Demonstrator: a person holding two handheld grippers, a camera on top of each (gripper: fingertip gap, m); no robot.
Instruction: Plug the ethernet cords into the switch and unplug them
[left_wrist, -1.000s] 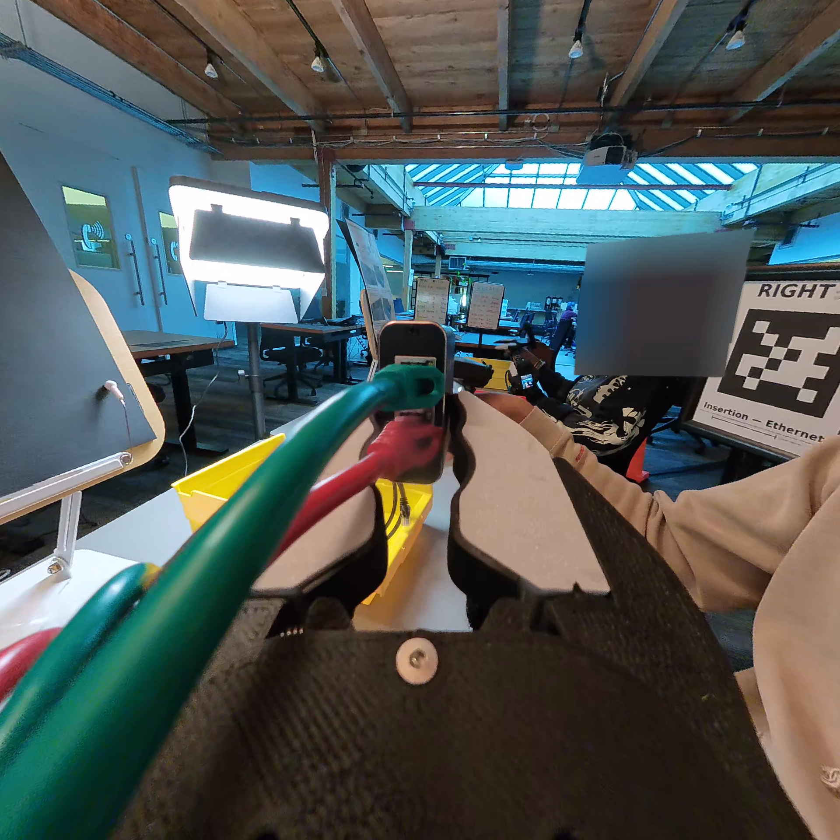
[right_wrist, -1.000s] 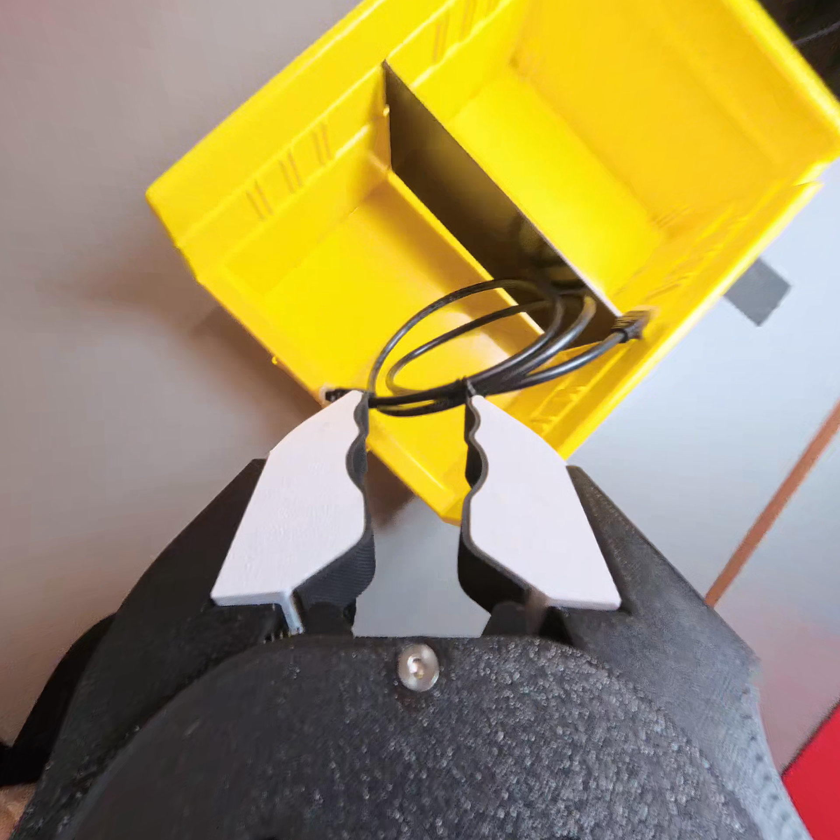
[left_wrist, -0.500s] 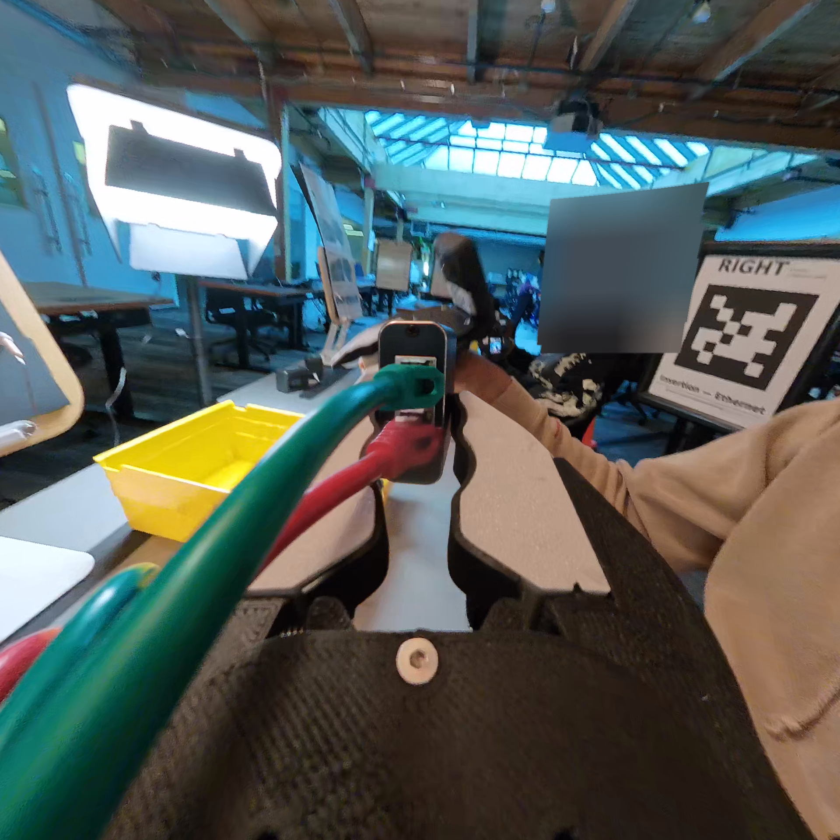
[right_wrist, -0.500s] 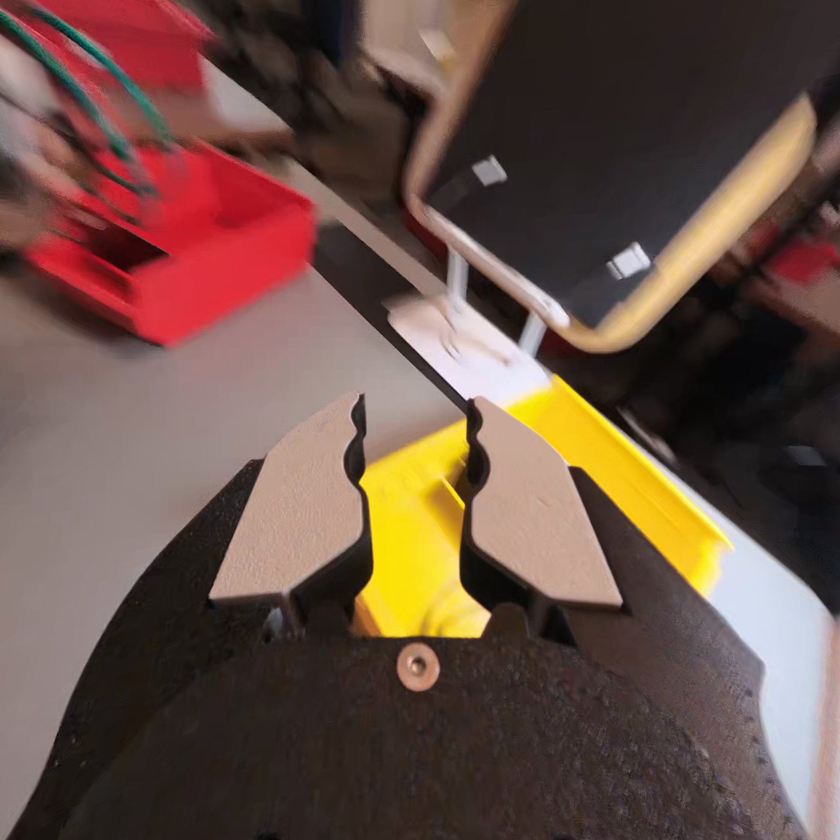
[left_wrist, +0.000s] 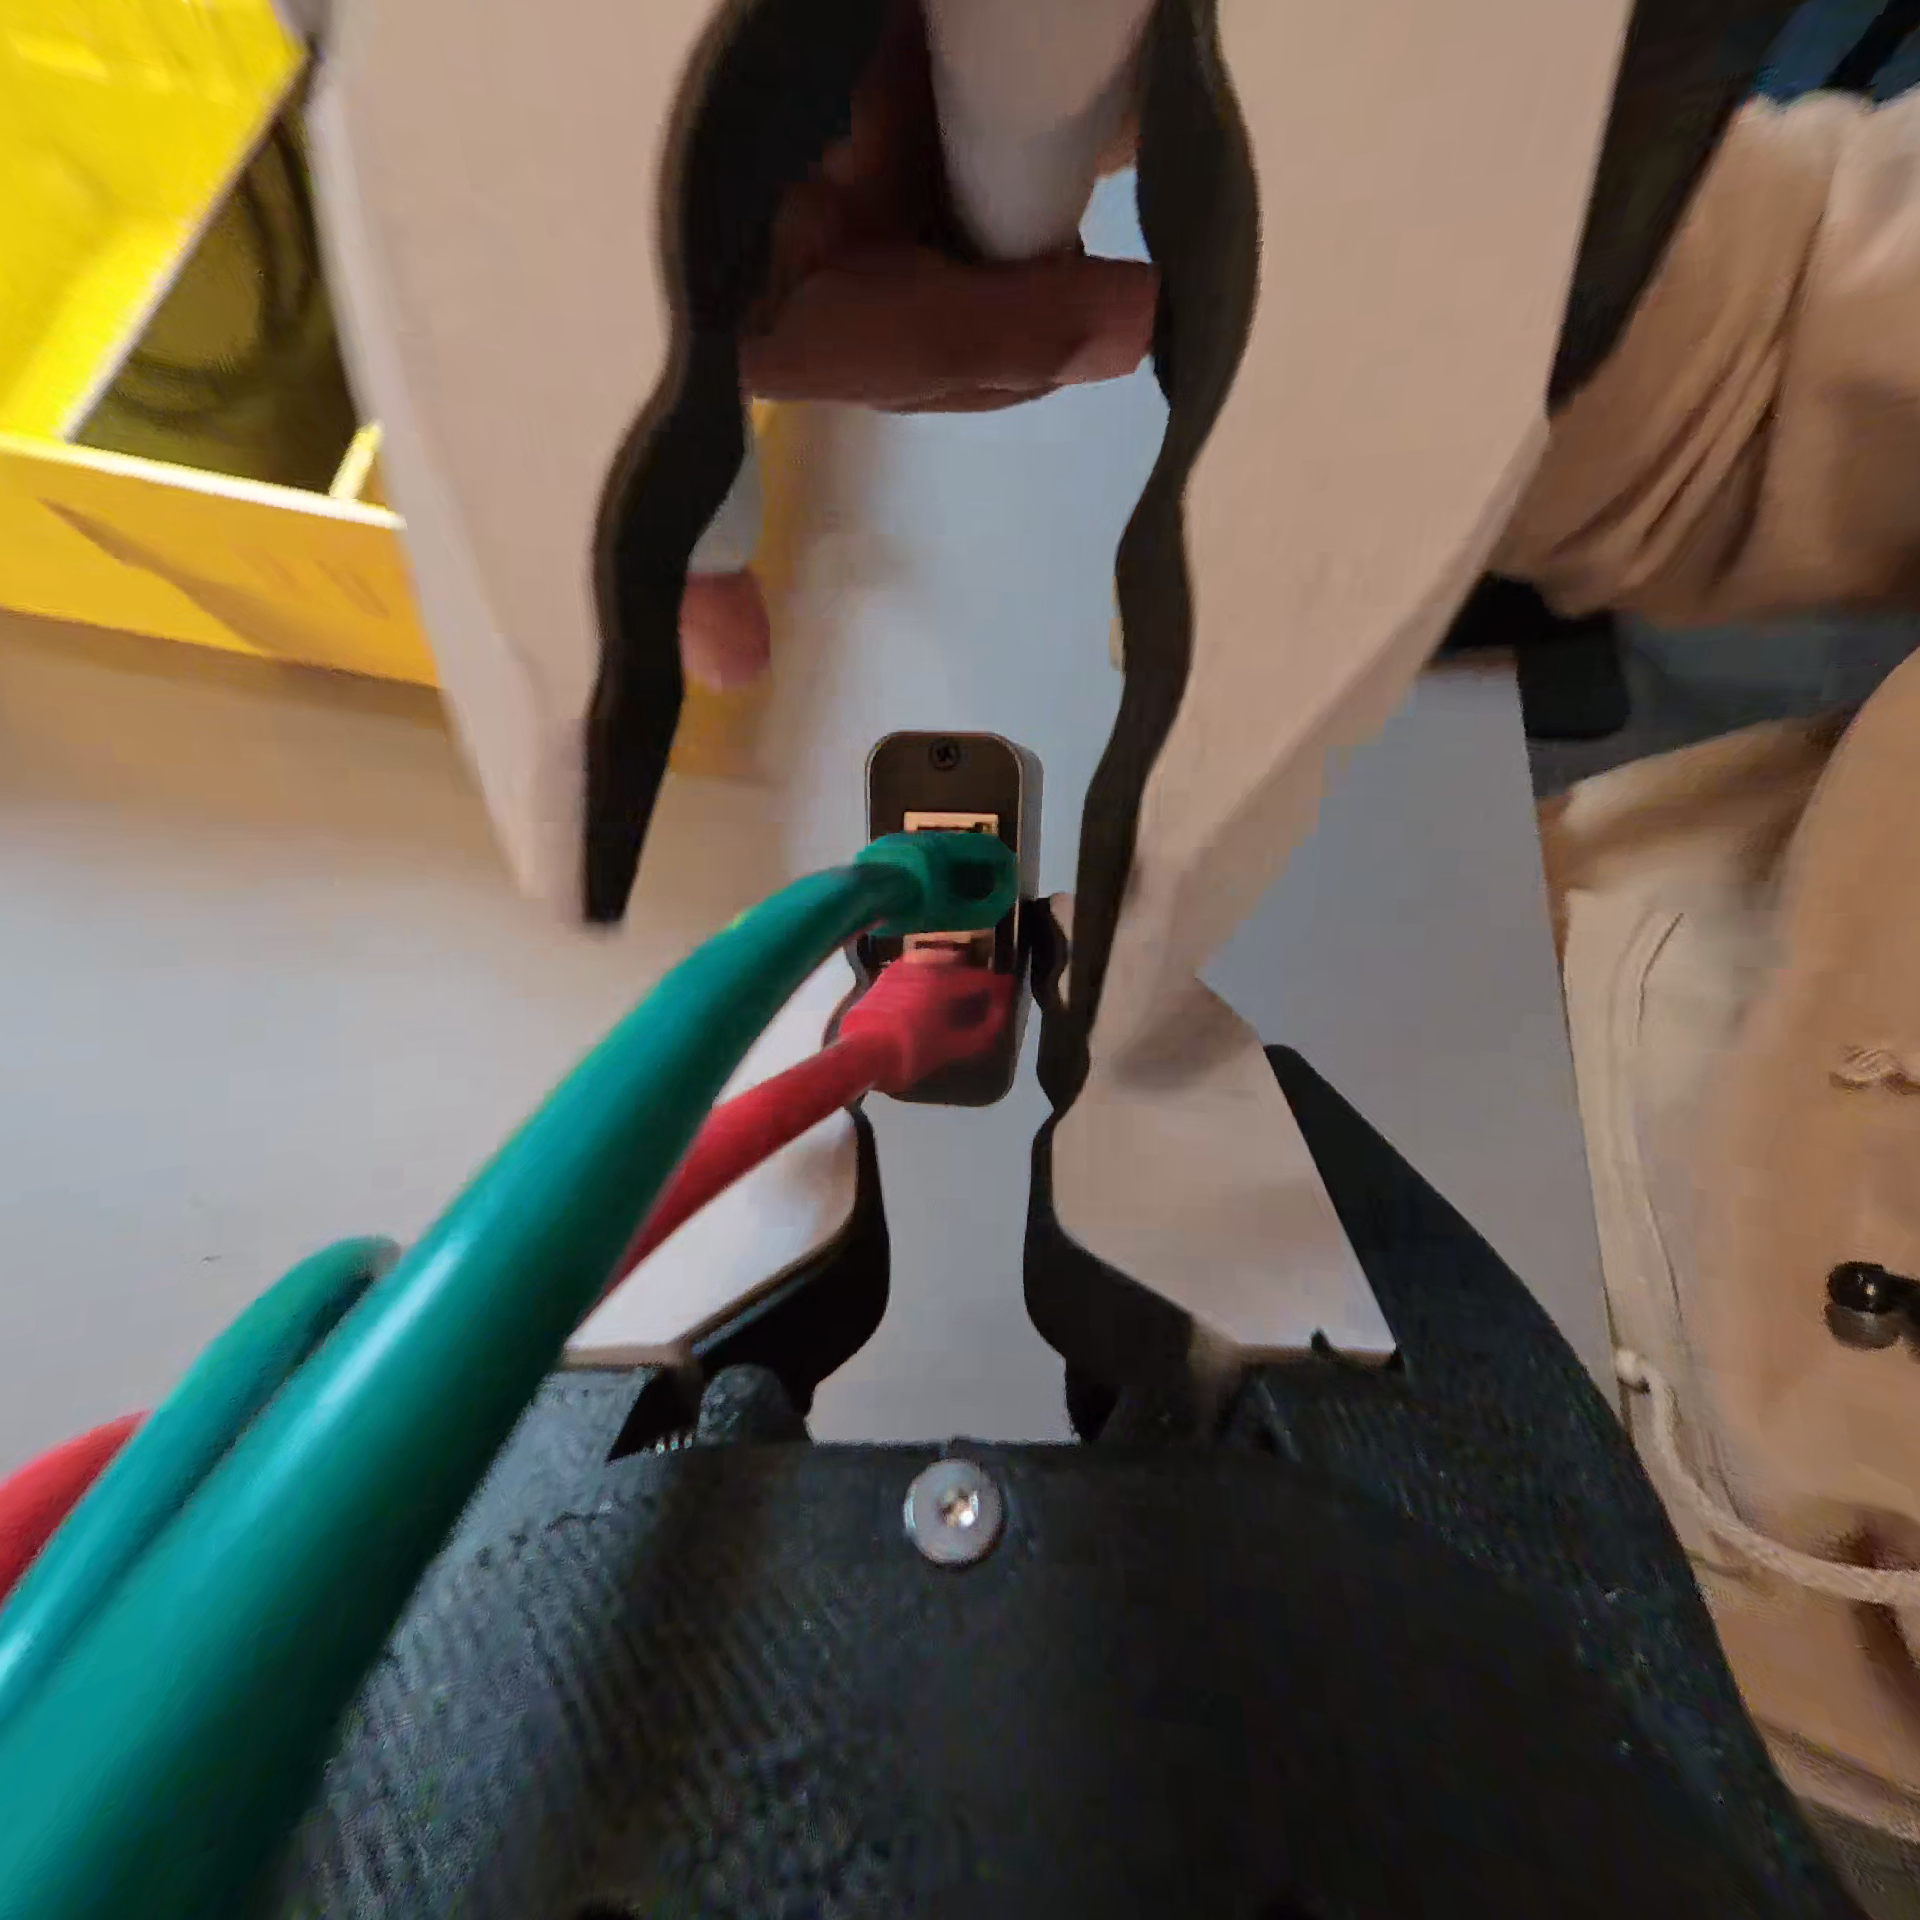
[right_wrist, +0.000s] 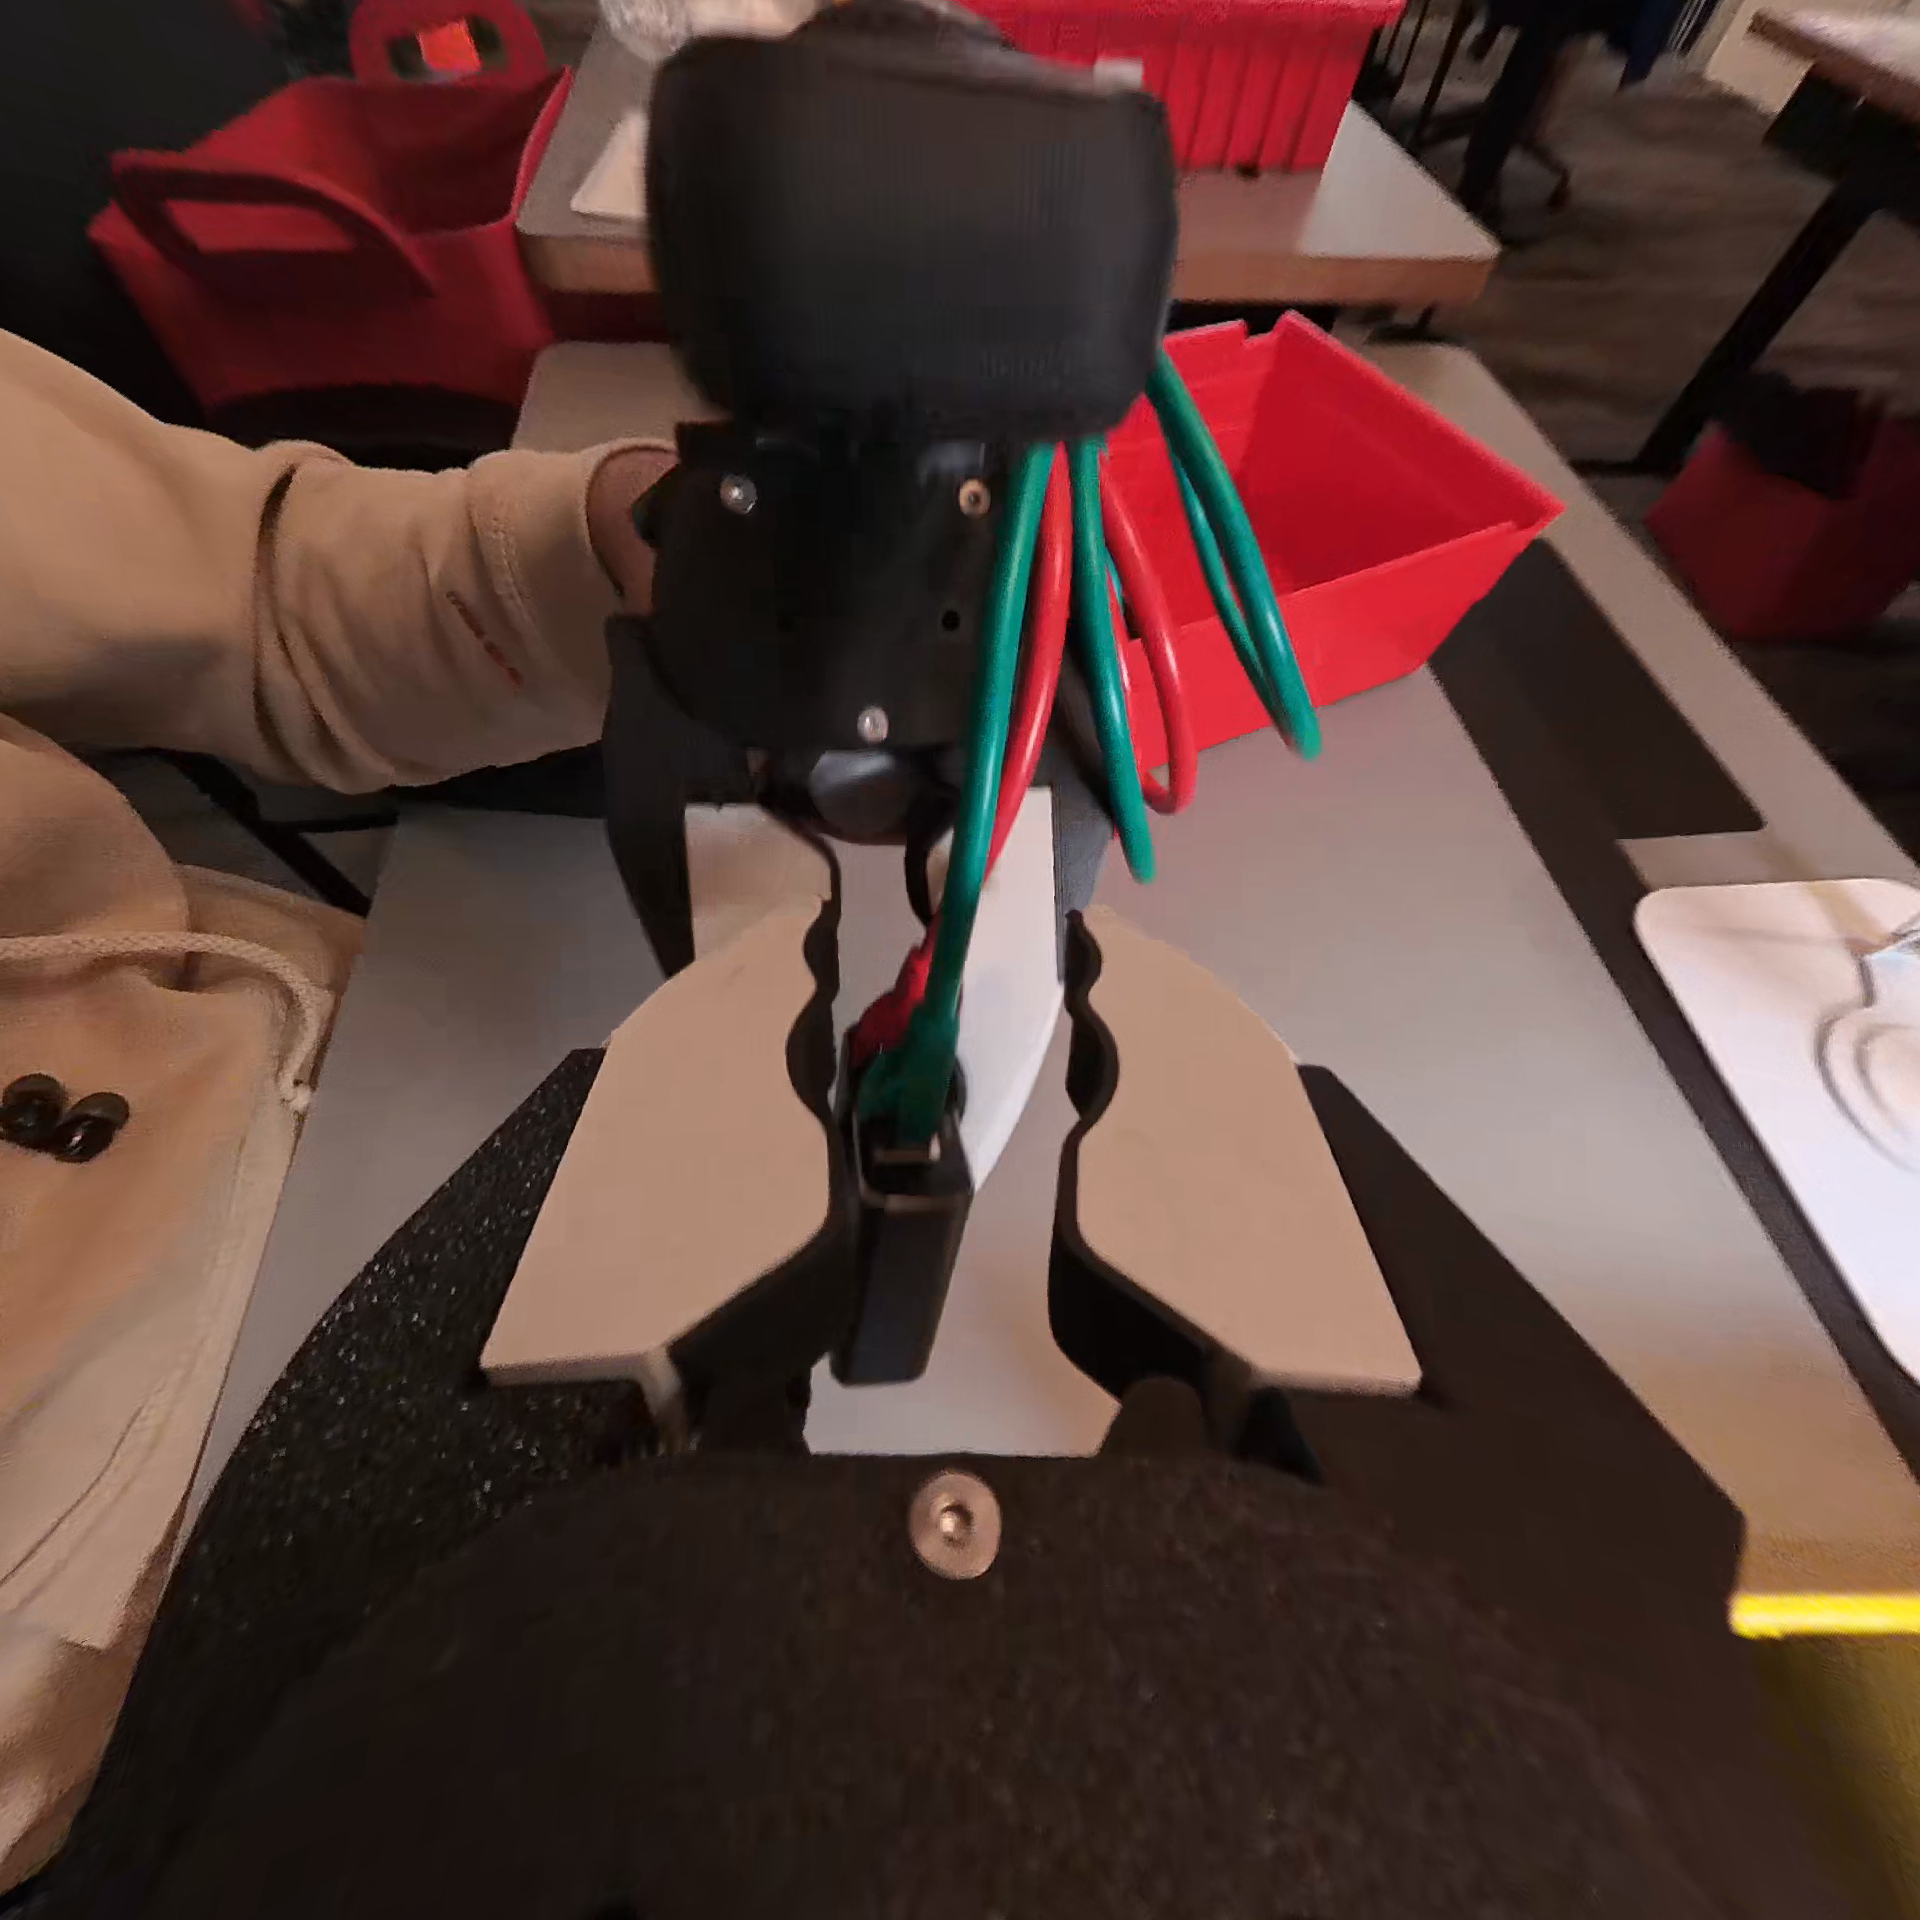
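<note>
My left gripper (left_wrist: 951, 997) is shut on a small dark switch (left_wrist: 940, 790) and holds it above the table. A green cord (left_wrist: 582, 1164) and a red cord (left_wrist: 790, 1101) are plugged into its ports, green above red. My right gripper (right_wrist: 951, 935) is open and faces the left one, with its fingers (left_wrist: 488, 468) on either side of the switch (right_wrist: 899, 1278) without closing on it. The green cord (right_wrist: 997, 675) and the red cord (right_wrist: 1044, 644) hang in loops from the left gripper, whose white finger (right_wrist: 1013, 987) shows behind the switch.
A yellow bin (left_wrist: 156, 312) stands on the grey table (left_wrist: 208, 987) to the left. A red bin (right_wrist: 1351, 540) sits behind the cords, and a white tray (right_wrist: 1787, 1091) lies at the right. A person's beige sleeve (right_wrist: 312, 603) reaches in from the left. One gripper's finger ends stand about 7 centimeters off the other's.
My right gripper swung away from the yellow bin and now straddles the switch, still open. My left gripper tilted down toward the table with the switch and both cords.
</note>
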